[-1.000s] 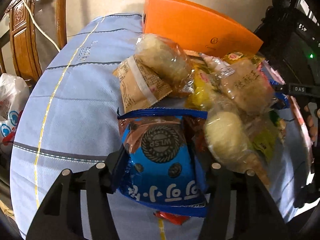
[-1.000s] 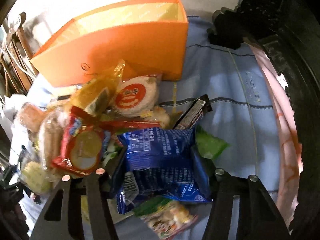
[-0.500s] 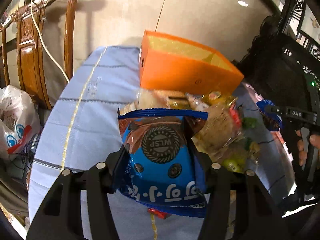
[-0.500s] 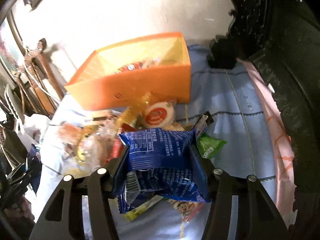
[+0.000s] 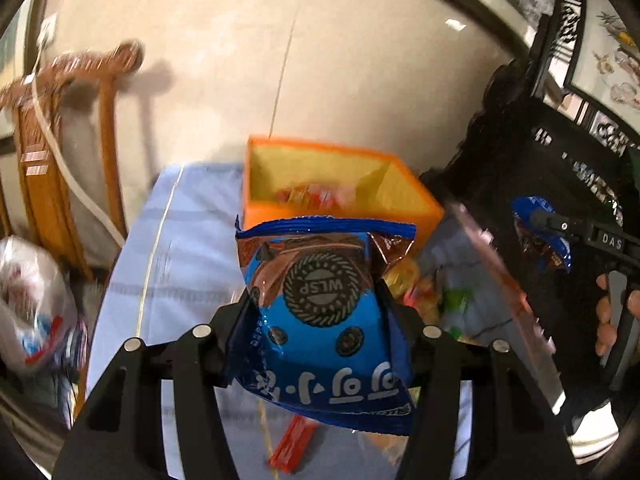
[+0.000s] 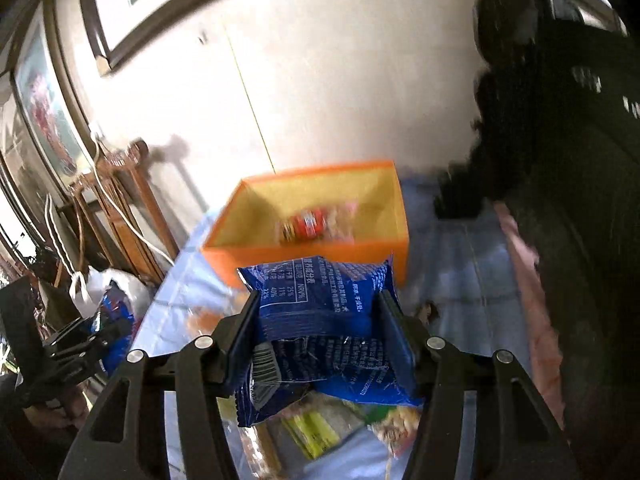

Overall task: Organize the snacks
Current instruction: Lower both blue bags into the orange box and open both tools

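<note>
- Above the worktop (image 5: 192,216), blue striped cloth: left gripper (image 5: 316,320) fingers clamped on a blue cookie packet (image 5: 320,320), printed face toward the camera.
- Right gripper (image 6: 316,320) fingers clamped on a dark blue snack packet (image 6: 320,312), label side showing.
- Orange box (image 6: 304,256) stands open beyond both packets; a red-wrapped snack (image 6: 308,226) lies inside.
- Loose snacks (image 6: 316,432) lie on the cloth beneath the grippers, blurred.
- Wooden chair (image 5: 52,152) at left.

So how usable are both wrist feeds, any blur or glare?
Left wrist: held blue cookie packet sharp, orange box and chair smeared by motion. Right wrist: blue snack packet crisp, box contents blurred, wall washed out, right side nearly black.
</note>
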The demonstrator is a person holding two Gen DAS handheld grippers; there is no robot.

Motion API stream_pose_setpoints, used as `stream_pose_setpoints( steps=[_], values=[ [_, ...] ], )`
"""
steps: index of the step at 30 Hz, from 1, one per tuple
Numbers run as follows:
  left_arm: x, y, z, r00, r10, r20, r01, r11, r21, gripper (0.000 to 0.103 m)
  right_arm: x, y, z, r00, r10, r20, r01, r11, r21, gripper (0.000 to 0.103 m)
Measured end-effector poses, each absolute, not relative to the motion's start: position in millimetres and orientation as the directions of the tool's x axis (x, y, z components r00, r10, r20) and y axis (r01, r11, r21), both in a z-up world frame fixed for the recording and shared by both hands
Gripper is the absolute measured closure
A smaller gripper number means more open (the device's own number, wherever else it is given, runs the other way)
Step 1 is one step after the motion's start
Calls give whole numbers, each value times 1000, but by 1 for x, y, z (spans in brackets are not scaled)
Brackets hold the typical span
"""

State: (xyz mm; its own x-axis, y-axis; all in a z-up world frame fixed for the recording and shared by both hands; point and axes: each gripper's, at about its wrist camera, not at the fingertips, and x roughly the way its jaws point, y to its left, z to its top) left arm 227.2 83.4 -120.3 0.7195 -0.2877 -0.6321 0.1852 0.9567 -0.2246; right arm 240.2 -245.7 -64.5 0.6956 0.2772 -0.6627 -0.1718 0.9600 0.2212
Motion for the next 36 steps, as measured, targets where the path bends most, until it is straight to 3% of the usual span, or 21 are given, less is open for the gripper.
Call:
stream_pose_setpoints(
  steps=[8,15,18,19,20,21,24,28,36],
  values=[
    [300,51,-44,783,-286,-552,240,958,-156,48,288,-228,-3,766,289,-574,-211,957,200,45],
    [381,34,-17,797,-270,-541,234,963,-136,48,368,-214,26,781,281,-557,-234,960,155,45],
    [427,33,-27,782,-235,-577,194,972,-133,42,416,-209,21,764,289,-576,-232,957,172,44],
    [442,33,-35,772,-227,-593,183,974,-134,34,436,-209,14,745,301,-595,-229,953,196,43],
    [456,34,-43,763,-214,-609,163,977,-139,7,452,-208,5,719,310,-622,-219,951,220,38],
    [469,36,-55,752,-190,-631,126,981,-145,4,460,-208,-2,710,302,-637,-205,953,224,36],
    [489,48,-86,702,-135,-699,35,987,-156,4,472,-209,-23,693,257,-673,-170,966,194,35],
    [476,77,-116,682,-134,-719,-9,981,-192,4,453,-211,-44,682,252,-687,-172,968,184,35],
    [397,88,-142,669,-147,-729,51,987,-152,4,378,-211,-86,648,236,-724,-152,972,180,31]
  ],
)
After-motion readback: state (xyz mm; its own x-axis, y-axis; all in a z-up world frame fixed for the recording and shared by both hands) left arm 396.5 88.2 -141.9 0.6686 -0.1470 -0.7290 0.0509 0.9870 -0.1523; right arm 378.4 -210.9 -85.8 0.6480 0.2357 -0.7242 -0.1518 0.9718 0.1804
